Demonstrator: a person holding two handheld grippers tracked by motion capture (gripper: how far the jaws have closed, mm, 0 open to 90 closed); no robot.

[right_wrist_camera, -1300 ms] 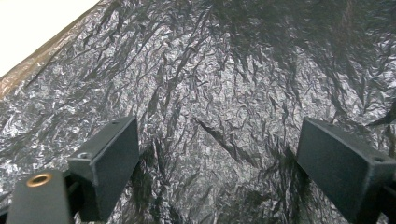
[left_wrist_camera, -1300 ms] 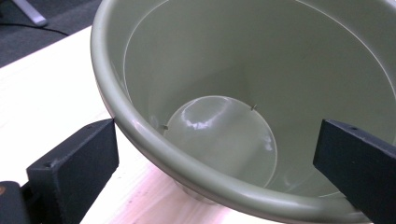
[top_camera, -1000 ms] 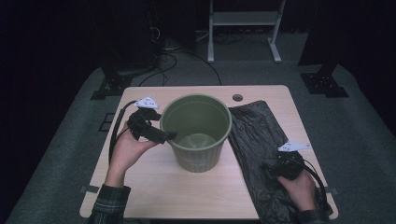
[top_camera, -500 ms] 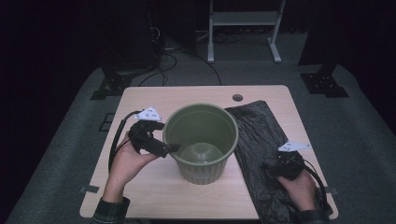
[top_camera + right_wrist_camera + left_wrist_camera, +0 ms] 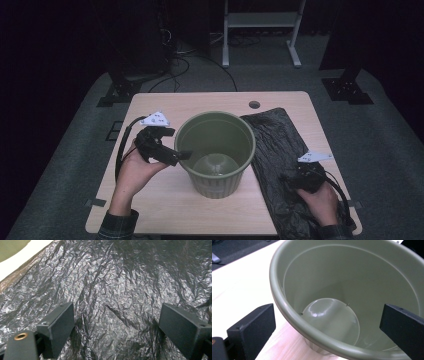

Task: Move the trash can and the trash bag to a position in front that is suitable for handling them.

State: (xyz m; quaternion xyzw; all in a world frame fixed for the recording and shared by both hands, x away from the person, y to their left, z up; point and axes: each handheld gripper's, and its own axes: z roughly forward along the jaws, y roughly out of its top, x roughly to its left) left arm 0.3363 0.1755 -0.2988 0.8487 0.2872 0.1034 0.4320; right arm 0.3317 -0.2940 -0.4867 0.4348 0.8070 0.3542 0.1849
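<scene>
An olive-green plastic bucket [image 5: 215, 142] stands upright and empty in the middle of the wooden table [image 5: 165, 212]. My left gripper [image 5: 179, 155] is at its left rim and open. In the left gripper view the bucket [image 5: 342, 287] lies between the wide-apart jaws of the left gripper [image 5: 328, 312], one jaw outside the rim and one over the inside. A crumpled black plastic bag [image 5: 277, 145] lies flat to the right of the bucket. My right gripper [image 5: 295, 181] hovers open over the bag's near part. The right gripper view has the bag [image 5: 112, 277] between the spread jaws of the right gripper [image 5: 118, 310].
A round cable hole [image 5: 254, 104] sits in the table near its back edge. Behind the table are a white metal frame [image 5: 260, 30], black stand bases and cables on the grey floor. Bare tabletop lies in front of the bucket and at the back left.
The bucket and my left gripper have shifted a little toward the table's front edge together. The right hand and the bag have stayed put.
</scene>
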